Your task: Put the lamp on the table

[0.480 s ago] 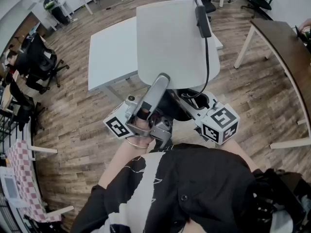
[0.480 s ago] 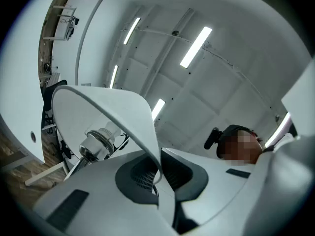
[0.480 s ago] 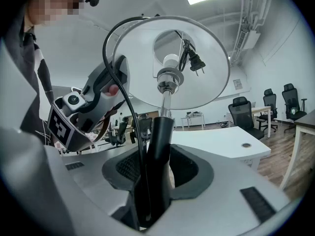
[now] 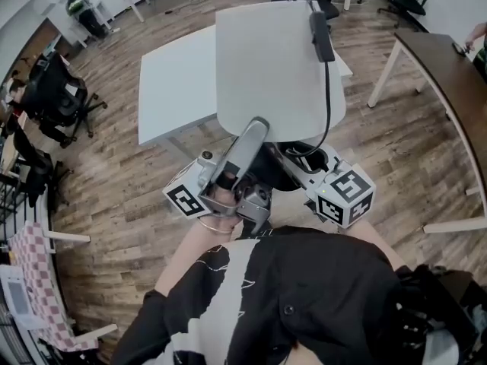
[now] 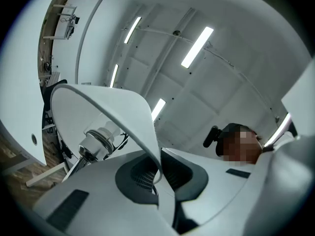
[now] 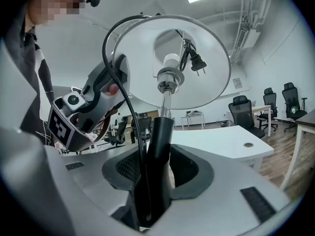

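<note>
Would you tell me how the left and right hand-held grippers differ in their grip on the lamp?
The left hand-held gripper pinches the thin edge of the lampshade, jaws nearly together; the right hand-held gripper clamps the dark lamp stem, jaws wide. The left looks up at the ceiling; the right looks roughly level. Both hold the same lamp.

We see a lamp shade (image 4: 274,67) of matt, smooth white material; its stem (image 6: 166,107) is glossy metal above, matt black below. The table (image 4: 171,82) top is smooth matt white, the floor (image 4: 122,196) is grained wood planks.
</note>
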Available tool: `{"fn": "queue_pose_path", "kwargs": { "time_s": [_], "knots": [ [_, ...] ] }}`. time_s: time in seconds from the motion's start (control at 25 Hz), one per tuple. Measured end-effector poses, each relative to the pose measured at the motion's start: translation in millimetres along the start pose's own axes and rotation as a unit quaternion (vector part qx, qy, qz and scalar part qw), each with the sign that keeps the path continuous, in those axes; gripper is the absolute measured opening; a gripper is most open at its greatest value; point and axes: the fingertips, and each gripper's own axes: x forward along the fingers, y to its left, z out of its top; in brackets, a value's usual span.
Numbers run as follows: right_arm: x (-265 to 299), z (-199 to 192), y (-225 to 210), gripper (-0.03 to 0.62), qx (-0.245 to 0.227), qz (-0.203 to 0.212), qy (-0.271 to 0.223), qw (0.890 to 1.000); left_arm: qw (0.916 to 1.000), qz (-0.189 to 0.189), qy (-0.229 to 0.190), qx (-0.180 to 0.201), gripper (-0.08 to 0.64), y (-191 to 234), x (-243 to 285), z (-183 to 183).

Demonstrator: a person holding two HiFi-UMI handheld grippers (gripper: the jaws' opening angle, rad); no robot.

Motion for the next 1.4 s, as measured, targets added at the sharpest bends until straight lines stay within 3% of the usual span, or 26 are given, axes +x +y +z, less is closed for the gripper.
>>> {"fn": "queue_pose_path", "kwargs": {
  "time_s": [0.44,1.4],
  "knots": [
    [57.2,2.3,-4.7,0.158,0.013,0.004,0.012,1.0,0.9997,0.019,0.011,0.007,0.023,31.9,-14.6,43.2],
    [235.4,40.7,-59.5,0.158,0.025,-0.028,0.013,0.999,0.999,0.014,0.041,-0.009,0.023,143.3,-35.4,192.4]
  ]
}}
